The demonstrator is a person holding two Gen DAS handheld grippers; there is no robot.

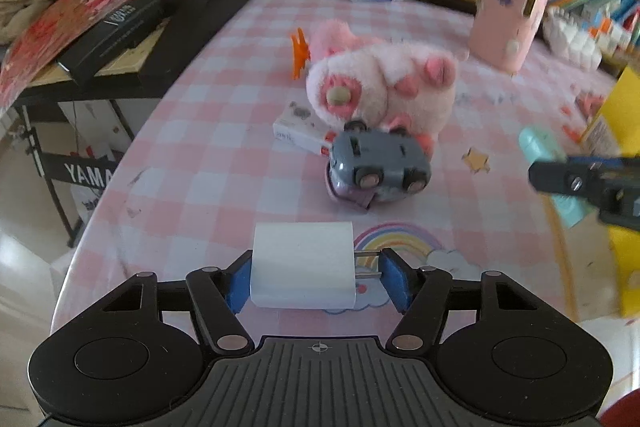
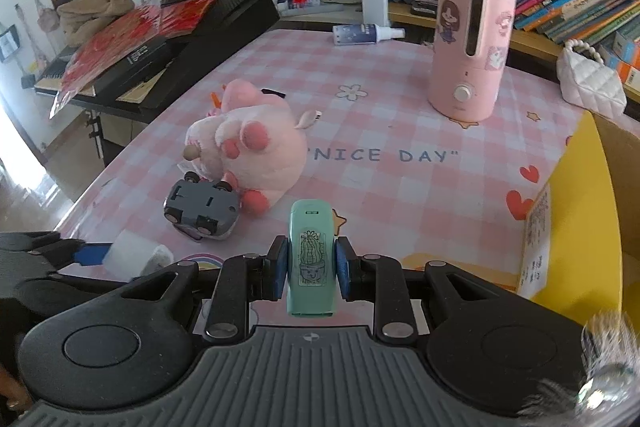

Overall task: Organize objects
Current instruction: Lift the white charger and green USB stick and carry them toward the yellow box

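My left gripper is shut on a white plug charger, its prongs against the right pad, held above the near table edge. It also shows in the right wrist view. My right gripper is shut on a mint green device with a cactus sticker; it shows at the right of the left wrist view. A grey toy car lies upside down in front of a pink plush toy, also seen from the right wrist.
A small white box and an orange clip lie by the plush. A pink humidifier, a spray bottle and a white quilted bag stand at the back. A yellow cardboard box is at right. A black keyboard with red packets is at left.
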